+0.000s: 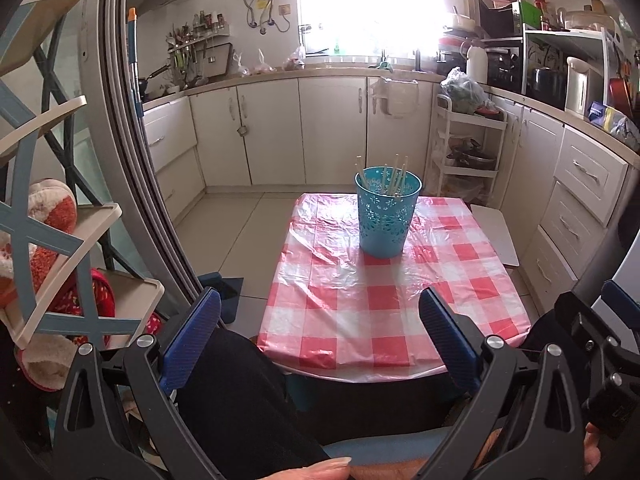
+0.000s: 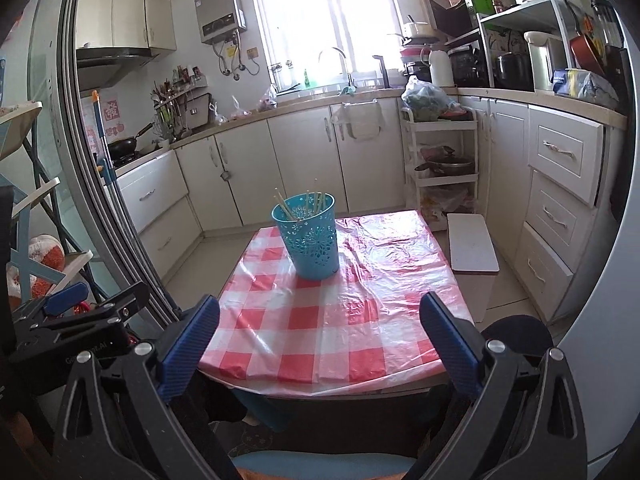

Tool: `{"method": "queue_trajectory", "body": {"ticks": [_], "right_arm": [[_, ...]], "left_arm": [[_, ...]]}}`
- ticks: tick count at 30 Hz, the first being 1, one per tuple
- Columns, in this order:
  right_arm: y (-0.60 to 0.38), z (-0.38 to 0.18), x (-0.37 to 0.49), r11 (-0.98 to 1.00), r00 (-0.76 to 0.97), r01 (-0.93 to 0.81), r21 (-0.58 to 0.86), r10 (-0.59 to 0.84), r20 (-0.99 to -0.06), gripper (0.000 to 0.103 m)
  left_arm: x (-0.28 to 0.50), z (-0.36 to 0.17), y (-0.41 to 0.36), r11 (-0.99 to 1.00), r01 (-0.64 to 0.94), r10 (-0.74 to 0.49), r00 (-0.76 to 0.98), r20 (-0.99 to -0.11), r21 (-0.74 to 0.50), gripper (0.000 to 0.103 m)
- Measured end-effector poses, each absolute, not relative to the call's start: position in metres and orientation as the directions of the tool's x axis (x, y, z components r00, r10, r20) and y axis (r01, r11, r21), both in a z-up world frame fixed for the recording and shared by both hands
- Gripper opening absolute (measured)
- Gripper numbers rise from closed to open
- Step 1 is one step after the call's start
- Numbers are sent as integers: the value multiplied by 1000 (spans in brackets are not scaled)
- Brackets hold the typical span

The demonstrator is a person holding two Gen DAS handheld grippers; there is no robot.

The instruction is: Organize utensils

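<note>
A teal perforated holder point(image 1: 386, 216) stands upright on the far part of a small table with a red-and-white checked cloth point(image 1: 360, 300). Several pale chopsticks point(image 1: 394, 178) stand inside it. It also shows in the right wrist view point(image 2: 310, 236), with the chopsticks point(image 2: 308, 202) and the cloth point(image 2: 340, 320). My left gripper point(image 1: 320, 320) is open and empty, held back at the table's near edge. My right gripper point(image 2: 320, 324) is open and empty, also at the near edge. The right gripper shows at the left wrist view's right edge point(image 1: 600, 344).
A white board point(image 2: 472, 242) lies beside the table on the right. A white trolley point(image 2: 442, 160) with pots stands beyond. Cabinets line the back and right. A shelf with slippers point(image 1: 44, 216) and a door frame point(image 1: 132, 160) are at the left. My legs are below the table edge.
</note>
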State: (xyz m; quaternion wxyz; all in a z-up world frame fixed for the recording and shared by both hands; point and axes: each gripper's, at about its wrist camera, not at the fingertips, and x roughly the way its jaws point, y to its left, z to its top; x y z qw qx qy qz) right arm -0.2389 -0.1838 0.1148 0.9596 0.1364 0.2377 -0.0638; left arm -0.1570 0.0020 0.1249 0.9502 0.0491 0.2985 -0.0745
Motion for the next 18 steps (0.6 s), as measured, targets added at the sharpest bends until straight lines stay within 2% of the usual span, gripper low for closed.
{"method": "queue_trajectory", "body": {"ticks": [18], "right_arm": [[-166, 121, -250, 970, 894, 147, 195, -45, -446, 96]], "left_arm": [[-173, 135, 15, 987, 154, -111, 834, -541, 35, 95]]}}
